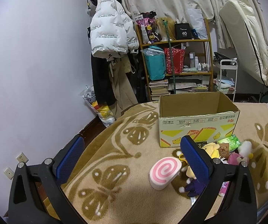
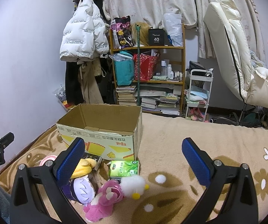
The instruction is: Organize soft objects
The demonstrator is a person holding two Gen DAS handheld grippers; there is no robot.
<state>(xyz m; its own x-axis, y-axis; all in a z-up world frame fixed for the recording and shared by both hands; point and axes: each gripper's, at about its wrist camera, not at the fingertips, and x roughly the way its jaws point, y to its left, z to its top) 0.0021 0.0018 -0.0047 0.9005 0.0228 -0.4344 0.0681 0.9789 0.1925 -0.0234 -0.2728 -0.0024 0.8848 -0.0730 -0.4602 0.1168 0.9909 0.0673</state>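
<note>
An open cardboard box (image 1: 197, 123) (image 2: 104, 136) stands on the beige butterfly-pattern blanket (image 1: 126, 160) (image 2: 171, 130); what shows of its inside looks bare. In front of it lies a heap of soft toys: a pink swirl cushion (image 1: 164, 172), a yellow plush (image 2: 83, 167), a purple-and-white plush (image 2: 82, 188), a pink bear (image 2: 106, 197), a white fluffy chick (image 2: 134, 184) and a green tissue pack (image 2: 124, 169) (image 1: 229, 142). My left gripper (image 1: 132, 158) hovers open just left of the heap. Above the blanket, right of the toys, my right gripper (image 2: 133, 158) is open and holds nothing.
A wooden shelf (image 2: 149, 65) with bags, bottles and books stands behind the bed, with a white jacket (image 1: 109, 29) hanging to its left. A white trolley (image 2: 199, 93) and a cream recliner (image 2: 236, 56) are at the right. The blanket's left edge drops toward the lilac wall (image 1: 31, 65).
</note>
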